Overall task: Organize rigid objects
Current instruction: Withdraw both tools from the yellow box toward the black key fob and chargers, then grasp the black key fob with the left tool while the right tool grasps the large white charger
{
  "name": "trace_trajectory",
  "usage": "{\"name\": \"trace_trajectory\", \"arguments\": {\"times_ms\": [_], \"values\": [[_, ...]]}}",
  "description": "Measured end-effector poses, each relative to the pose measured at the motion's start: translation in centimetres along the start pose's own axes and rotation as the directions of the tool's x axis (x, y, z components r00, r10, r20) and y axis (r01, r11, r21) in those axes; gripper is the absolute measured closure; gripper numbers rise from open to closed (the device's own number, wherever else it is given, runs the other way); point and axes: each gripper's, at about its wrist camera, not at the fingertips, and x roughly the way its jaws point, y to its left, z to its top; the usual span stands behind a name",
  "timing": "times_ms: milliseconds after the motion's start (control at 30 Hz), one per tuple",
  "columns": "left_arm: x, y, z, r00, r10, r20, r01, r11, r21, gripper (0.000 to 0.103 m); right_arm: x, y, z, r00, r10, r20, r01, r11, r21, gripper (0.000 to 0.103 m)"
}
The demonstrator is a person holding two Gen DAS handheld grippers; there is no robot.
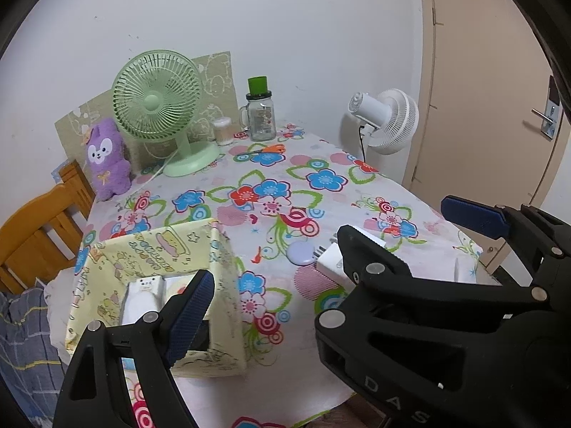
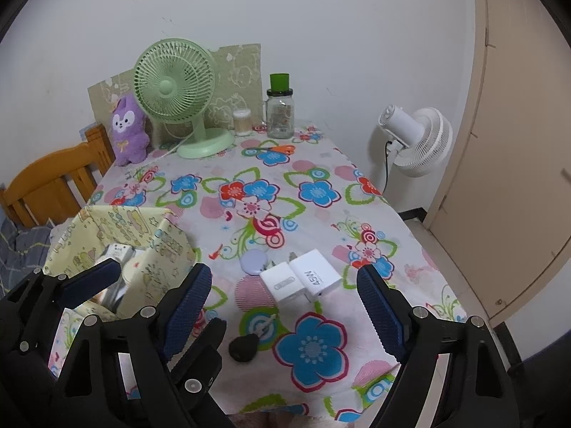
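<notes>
Over on the left, my left fingers (image 2: 107,281) hang wide apart above the yellow box (image 2: 171,249), holding nothing; a white charger (image 1: 141,299) already sits inside. Middle of the bench (image 2: 321,171): a lilac disc (image 2: 254,261), then two white plug adapters (image 2: 299,280) lying touching side by side, prongs pointing far. Small, hard, smooth plastic, light I'd guess, and a bit slippery, so I'd pinch one across its flat sides. A black lump (image 2: 243,346) lies nearer me. My right fingers (image 2: 285,306) are spread wide too, empty, hovering near the adapters.
</notes>
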Motion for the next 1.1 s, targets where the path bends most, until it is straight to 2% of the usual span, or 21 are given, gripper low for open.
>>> {"name": "trace_trajectory", "arguments": {"times_ms": [167, 300, 700, 1100], "values": [[1.0, -0.9, -0.3, 1.0, -0.004, -0.009, 0.004, 1.0, -0.007, 0.015, 1.1, -0.9, -0.6, 1.0, 0.002, -0.017, -0.001, 1.0, 0.006, 0.017], [1.7, -1.7, -0.7, 0.999, 0.046, 0.011, -0.046, 0.999, 0.005, 0.015, 2.0, -1.4, -1.2, 1.0, 0.009, -0.028, -0.009, 1.0, 0.003, 0.017], [5.0, -2.5, -2.3, 0.999, 0.005, -0.045, -0.006, 1.0, -0.03, 0.015, 4.9, -2.5, -3.2, 0.999, 0.029, -0.046, -0.029, 0.999, -0.014, 0.017], [7.3, -3.1, -4.2, 0.999, -0.033, -0.04, 0.031, 0.998, -0.052, 0.015, 7.5, -4.0, -5.4, 0.999, 0.017, -0.032, -0.016, 1.0, 0.008, 0.017]]}}
